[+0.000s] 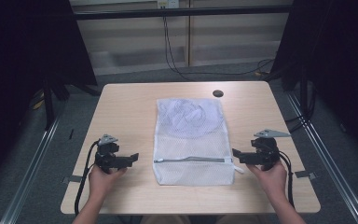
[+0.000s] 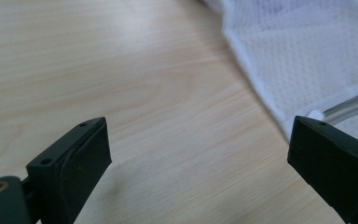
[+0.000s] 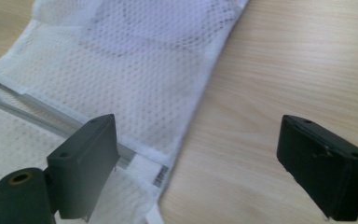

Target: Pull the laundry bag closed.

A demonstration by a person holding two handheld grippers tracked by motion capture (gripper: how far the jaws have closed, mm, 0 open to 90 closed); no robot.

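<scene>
The white mesh laundry bag (image 1: 190,140) lay flat in the middle of the table (image 1: 121,102), its grey zipper (image 1: 193,160) running across near the person's edge. The step in hand looked like an approach to the zipper's two ends. To do it well, each gripper should probably close in low and level – one pinning the fabric at the zipper's end, the other taking the pull (which seemed to sit at the right end) – without bunching the mesh.

The left gripper (image 1: 131,158) rested just beside the bag's left edge, jaws spread wide, empty. The right gripper (image 1: 237,154) mirrored it at the right edge – likewise agape, pointing inward at the zipper.
</scene>
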